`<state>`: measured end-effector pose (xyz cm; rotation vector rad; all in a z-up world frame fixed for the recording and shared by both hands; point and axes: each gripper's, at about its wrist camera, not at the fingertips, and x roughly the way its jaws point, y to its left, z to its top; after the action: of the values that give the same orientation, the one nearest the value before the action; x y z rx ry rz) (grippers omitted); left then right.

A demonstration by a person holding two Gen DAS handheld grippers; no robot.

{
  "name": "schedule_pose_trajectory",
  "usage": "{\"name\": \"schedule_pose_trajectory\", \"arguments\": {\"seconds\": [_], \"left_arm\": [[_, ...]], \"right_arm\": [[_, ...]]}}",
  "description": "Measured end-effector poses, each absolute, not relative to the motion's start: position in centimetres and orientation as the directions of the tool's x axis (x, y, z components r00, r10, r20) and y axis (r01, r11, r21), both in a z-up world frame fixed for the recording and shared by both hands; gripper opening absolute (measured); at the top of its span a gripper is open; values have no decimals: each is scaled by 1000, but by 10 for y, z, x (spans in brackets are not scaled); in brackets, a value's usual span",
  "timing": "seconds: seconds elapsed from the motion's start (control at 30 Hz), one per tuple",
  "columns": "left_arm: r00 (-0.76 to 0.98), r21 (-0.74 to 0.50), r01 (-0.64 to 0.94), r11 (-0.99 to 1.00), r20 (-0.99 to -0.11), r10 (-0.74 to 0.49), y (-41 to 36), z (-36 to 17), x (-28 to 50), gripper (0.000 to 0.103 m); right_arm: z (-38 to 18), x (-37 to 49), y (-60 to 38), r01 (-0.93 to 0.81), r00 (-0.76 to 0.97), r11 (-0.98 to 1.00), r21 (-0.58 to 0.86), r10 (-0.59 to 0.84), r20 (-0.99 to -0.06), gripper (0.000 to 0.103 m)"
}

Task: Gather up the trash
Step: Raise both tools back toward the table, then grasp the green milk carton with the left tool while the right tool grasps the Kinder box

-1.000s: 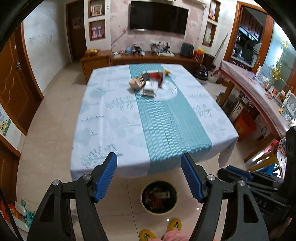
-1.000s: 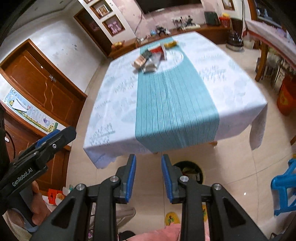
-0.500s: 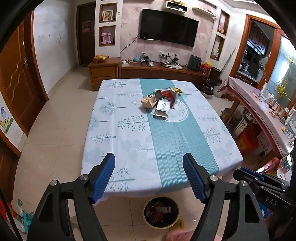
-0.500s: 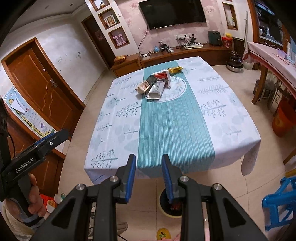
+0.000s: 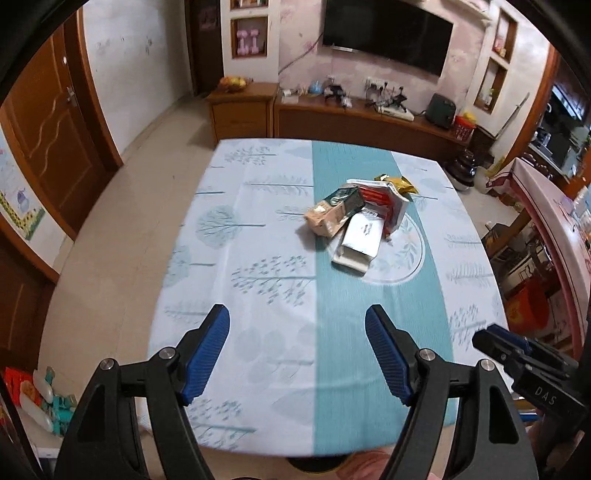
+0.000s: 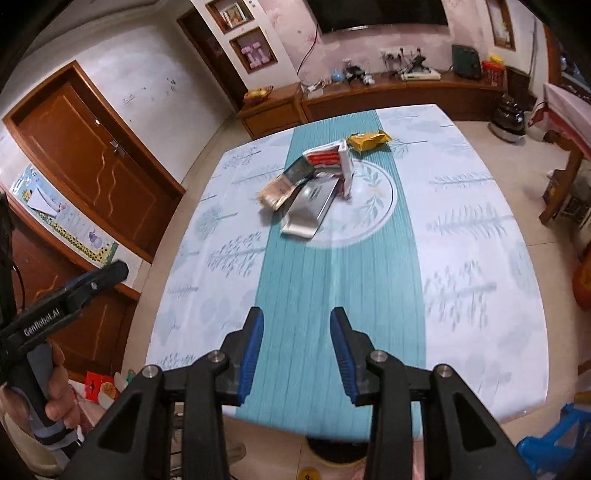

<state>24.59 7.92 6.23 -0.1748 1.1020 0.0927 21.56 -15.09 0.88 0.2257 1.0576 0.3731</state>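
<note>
A pile of trash lies near the far middle of the table [image 5: 236,280]: a silver flat box [image 5: 360,240], a tan crumpled carton [image 5: 327,218], a red and white box [image 5: 384,199] and a yellow wrapper [image 5: 397,182]. The pile also shows in the right wrist view, with the silver box [image 6: 312,201] and the yellow wrapper [image 6: 369,139]. My left gripper [image 5: 297,356] is open and empty above the table's near end. My right gripper [image 6: 297,350] is open and empty, its jaws closer together, above the teal runner [image 6: 332,280]. A round bin [image 6: 332,456] sits on the floor under the near edge.
A wooden cabinet [image 5: 354,118] with small items runs along the far wall under a television [image 5: 388,33]. A second table [image 5: 554,229] with clutter stands at the right. A wooden door [image 6: 92,162] is at the left. A blue stool [image 6: 554,446] stands at the near right.
Both grippers have moved forward and up, from over the floor by the bin to over the table's near end. The right gripper's jaws have opened wider. The trash pile looks closer.
</note>
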Motion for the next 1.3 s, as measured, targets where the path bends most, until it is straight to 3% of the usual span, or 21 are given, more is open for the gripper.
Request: {"name": "schedule_pose_trajectory", "arguments": {"seconds": [0.6, 1.0, 1.07, 1.13, 1.3], "left_arm": [[175, 11, -115, 993, -984, 31, 48, -44, 442, 74], [-8, 4, -70, 998, -1000, 3, 51, -119, 504, 74], [-38, -31, -75, 997, -999, -34, 53, -129, 512, 74], [-62, -63, -94, 994, -996, -69, 57, -137, 519, 74], [-92, -123, -152, 981, -986, -138, 66, -153, 533, 74]], "right_arm": [[-39, 449, -157, -280, 335, 880, 384, 465, -820, 42], [-99, 511, -129, -265, 233, 900, 348, 409, -882, 42], [-105, 513, -135, -256, 225, 895, 365, 423, -878, 37], [-111, 515, -140, -251, 214, 889, 382, 436, -874, 23], [-118, 514, -152, -236, 208, 881, 409, 457, -865, 11]]}}
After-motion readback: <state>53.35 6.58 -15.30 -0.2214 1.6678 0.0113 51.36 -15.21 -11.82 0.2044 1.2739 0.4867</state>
